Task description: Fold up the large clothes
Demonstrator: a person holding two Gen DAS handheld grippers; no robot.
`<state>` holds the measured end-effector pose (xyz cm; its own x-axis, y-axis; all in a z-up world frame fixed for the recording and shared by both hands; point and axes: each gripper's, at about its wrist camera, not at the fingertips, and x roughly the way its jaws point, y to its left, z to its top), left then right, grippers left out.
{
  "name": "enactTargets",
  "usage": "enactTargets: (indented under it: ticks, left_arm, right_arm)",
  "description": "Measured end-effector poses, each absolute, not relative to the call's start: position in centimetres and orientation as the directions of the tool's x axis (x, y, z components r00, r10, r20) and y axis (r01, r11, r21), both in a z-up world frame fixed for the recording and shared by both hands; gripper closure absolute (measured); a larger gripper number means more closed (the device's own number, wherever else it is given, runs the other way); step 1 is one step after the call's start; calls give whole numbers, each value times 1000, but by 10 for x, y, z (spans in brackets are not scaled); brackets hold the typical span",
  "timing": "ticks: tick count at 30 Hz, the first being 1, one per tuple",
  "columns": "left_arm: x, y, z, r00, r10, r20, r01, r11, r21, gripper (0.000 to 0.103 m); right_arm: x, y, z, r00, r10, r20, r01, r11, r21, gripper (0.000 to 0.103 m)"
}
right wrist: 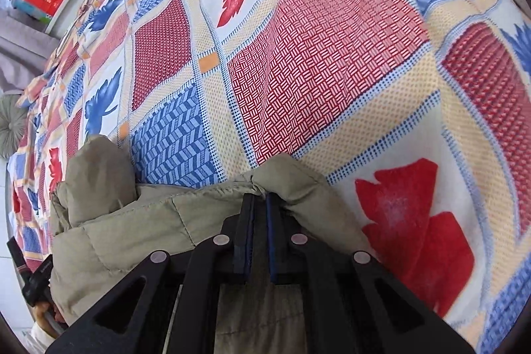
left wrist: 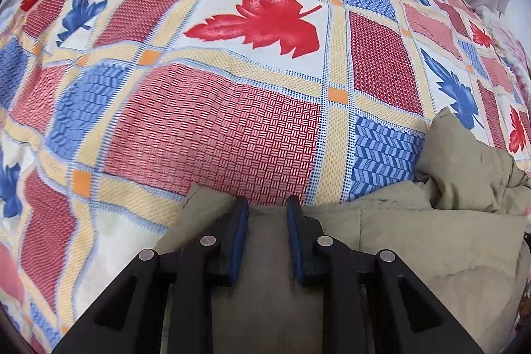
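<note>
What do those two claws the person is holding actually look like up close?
Both look alike. The left claw and the right claw are made of matte black, angular plastic links with triangular cut-outs and round silver pins at the joints. Each has two flat black fingers lined with blue pads on their inner faces. No cables or markings show, and no sleeves appear in either wrist view.

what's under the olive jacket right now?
The olive jacket lies on the patterned leaf-print bedspread, which shows bare all around it. Both tongs, left and right, pinch its edge. Anything else beneath the padding is covered.
</note>
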<state>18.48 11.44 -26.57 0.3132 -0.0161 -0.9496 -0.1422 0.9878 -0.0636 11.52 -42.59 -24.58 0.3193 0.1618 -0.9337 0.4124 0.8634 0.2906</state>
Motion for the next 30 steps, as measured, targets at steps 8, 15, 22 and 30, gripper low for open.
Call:
enactTargets:
  ticks: [8,15,22,30]
  left_arm:
    - [151,124,-223,284,-45,-958,-133,987,-86,77]
    - [117,125,-204,255,-31,-966,-124,990,-64,77]
    - [85,120,-200,209,-53,-977,-96,993,-75,77]
    - [50,108,-195,152,-96,-984,-56,993,-105,10]
  right_arm:
    - [86,-402,-199,327,123,-937,404,878,256,92]
    - [46,-379,-179,310,167,-936,403,868,288,92]
    - [7,-347,-174,265,205,-942,396,868,300,92]
    - [-22,-316,-170,222,244,-944,416,852,318,92]
